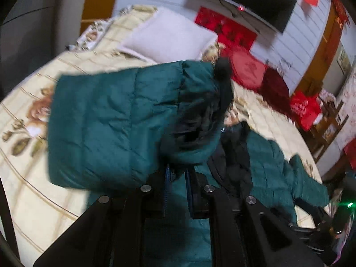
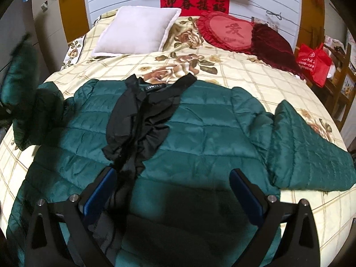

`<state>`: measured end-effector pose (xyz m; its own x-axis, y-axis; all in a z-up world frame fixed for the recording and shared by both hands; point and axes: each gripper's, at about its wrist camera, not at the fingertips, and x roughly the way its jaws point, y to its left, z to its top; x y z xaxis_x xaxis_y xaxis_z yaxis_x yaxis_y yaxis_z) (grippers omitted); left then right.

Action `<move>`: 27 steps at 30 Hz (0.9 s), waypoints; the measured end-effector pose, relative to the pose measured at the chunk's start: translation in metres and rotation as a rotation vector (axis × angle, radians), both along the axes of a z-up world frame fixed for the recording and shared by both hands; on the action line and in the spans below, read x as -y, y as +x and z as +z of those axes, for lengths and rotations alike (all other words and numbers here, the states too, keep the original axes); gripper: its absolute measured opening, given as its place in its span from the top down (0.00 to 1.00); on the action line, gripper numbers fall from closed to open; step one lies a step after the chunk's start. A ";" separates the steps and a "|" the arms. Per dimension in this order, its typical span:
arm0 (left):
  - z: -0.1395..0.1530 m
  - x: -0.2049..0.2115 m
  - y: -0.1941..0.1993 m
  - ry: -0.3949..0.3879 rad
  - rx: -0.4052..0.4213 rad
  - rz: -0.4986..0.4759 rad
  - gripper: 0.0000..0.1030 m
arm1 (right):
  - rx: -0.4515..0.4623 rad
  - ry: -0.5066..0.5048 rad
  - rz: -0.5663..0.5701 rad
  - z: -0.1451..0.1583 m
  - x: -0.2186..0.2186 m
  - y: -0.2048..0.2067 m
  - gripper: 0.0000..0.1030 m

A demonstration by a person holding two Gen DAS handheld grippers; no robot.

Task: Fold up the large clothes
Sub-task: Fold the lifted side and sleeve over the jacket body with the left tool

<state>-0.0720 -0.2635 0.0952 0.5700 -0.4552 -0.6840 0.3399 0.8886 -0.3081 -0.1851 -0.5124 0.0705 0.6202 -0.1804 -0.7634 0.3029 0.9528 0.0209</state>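
Bed with cream checked, rose-print quilted cover (image 2: 255,77) fills both views. Right wrist view gives the full layout: dark green quilted puffer jacket (image 2: 200,133) spread flat across the bed, glossy fabric in stitched horizontal bands, one sleeve (image 2: 311,151) lying out to the picture's right, black collar and lining strip (image 2: 142,120) rumpled down the front. Left wrist view is blurred and shows only part of that; it adds the close-up the other lacks: the other green sleeve (image 1: 106,124) lifted off the bed, puffy, creased, dark inside at its cuff, hanging from the left claw (image 1: 178,175), whose blue-padded fingers are pinched tight together on the fabric. In the right view this raised sleeve is just a blurred green mass at the left edge. Right claw (image 2: 173,191) hovers over the jacket's lower front, blue pads spread wide, nothing between them. White square plush pillow (image 2: 138,31), red heart-shaped frilled cushion (image 2: 231,31) and dark maroon velvet cushion (image 2: 273,42) sit at the head of the bed. Red banner with black characters (image 2: 195,2) on the white panelled wall; red fabric bag (image 2: 313,60) beside the bed.
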 end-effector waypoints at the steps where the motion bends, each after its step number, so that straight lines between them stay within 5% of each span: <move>1: -0.011 0.011 -0.002 0.019 -0.022 -0.017 0.87 | 0.000 0.004 -0.005 -0.001 0.003 -0.002 0.00; 7: -0.053 0.049 -0.005 0.015 -0.154 -0.118 0.86 | -0.002 0.046 -0.040 -0.006 0.017 -0.011 0.00; 10: -0.060 0.053 -0.009 -0.012 -0.196 -0.174 0.78 | 0.000 0.064 -0.055 -0.008 0.022 -0.016 0.01; 18: -0.012 0.016 -0.044 0.075 -0.026 -0.174 0.68 | 0.055 0.174 -0.016 0.003 0.018 -0.012 0.00; 27: 0.009 -0.054 -0.038 0.204 0.094 0.028 0.68 | 0.068 0.268 0.137 0.006 -0.036 0.053 0.00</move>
